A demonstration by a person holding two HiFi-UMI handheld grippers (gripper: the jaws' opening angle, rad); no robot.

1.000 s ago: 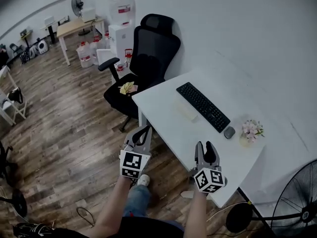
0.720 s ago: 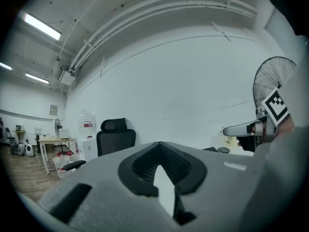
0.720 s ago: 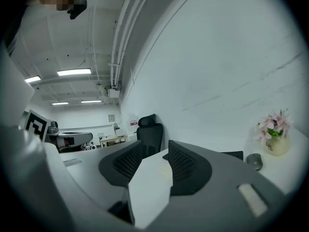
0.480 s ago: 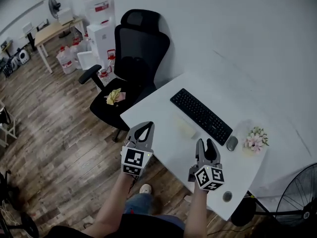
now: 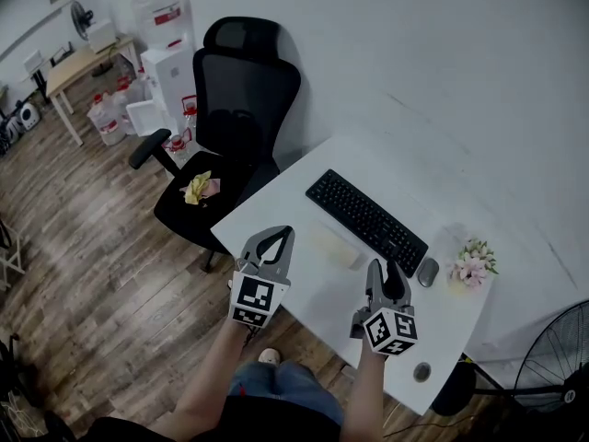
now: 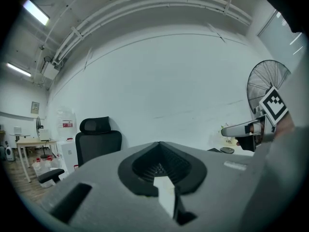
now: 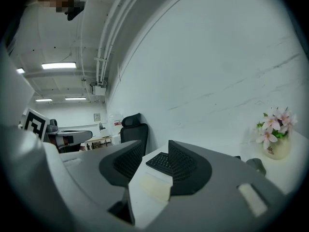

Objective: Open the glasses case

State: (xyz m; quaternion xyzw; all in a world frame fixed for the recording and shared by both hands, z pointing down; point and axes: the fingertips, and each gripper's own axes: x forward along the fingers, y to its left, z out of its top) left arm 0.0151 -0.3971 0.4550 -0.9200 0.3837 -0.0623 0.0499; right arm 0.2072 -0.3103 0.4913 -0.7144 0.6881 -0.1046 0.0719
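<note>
A pale cream glasses case point(image 5: 336, 247) lies shut on the white table point(image 5: 304, 284), just in front of the black keyboard point(image 5: 366, 221). My left gripper point(image 5: 283, 233) hovers over the table's near-left edge, left of the case, its jaws touching at the tips with nothing between them. To the right of the case my right gripper point(image 5: 385, 267) hangs above the table, jaws a little apart and empty. In the right gripper view the case point(image 7: 154, 186) shows through the gap between the jaws, with the keyboard point(image 7: 161, 162) behind it. Neither gripper touches the case.
A mouse point(image 5: 426, 272) and a small vase of pink flowers point(image 5: 471, 265) sit right of the keyboard. A black office chair point(image 5: 235, 109) with a yellow object point(image 5: 198, 187) on its seat stands left of the table. A floor fan point(image 5: 552, 366) is at lower right.
The head view has shifted so the table sits more centred. Both grippers have come further over the table, nearer the case. The jaws of both stand as before.
</note>
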